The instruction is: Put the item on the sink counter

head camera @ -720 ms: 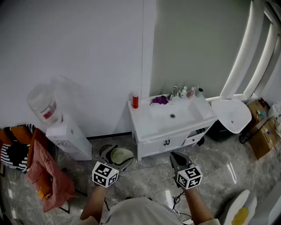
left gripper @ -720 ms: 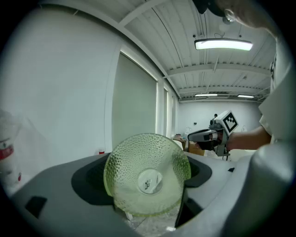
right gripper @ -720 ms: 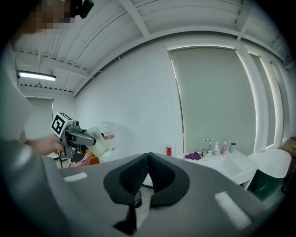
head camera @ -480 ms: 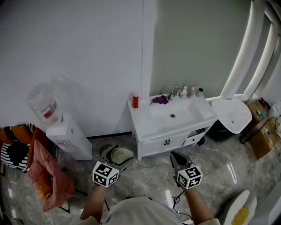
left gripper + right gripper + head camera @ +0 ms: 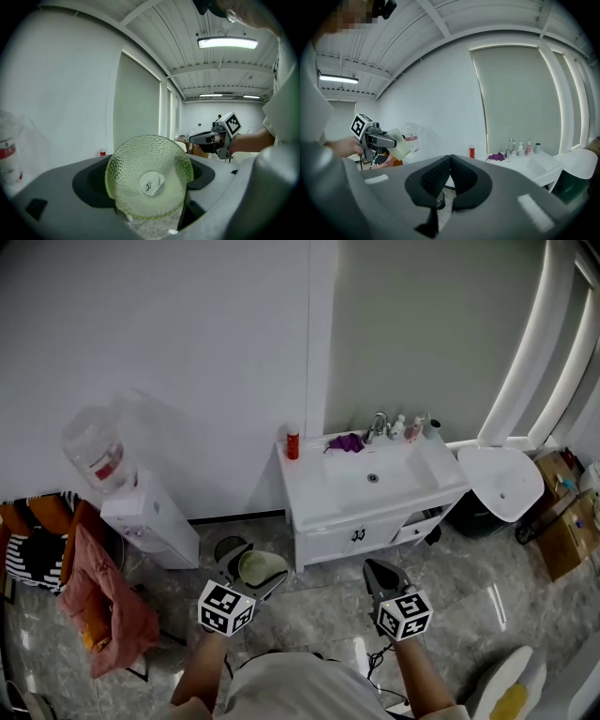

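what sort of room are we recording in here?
Likely a staged washroom corner in a larger workspace: a white sink cabinet with a tap, a water dispenser beside it, and cardboard boxes on the tiled floor.

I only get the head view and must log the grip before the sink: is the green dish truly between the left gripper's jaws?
Observer: Yes; the left gripper's own view shows the green dimpled dish standing on edge, clamped between its wide-set jaws.
Operator: And the right gripper?
Observer: Its own view shows the jaws shut together, nothing between them.
Operator: Any marks on the dish?
Observer: A small white sticker at its centre.
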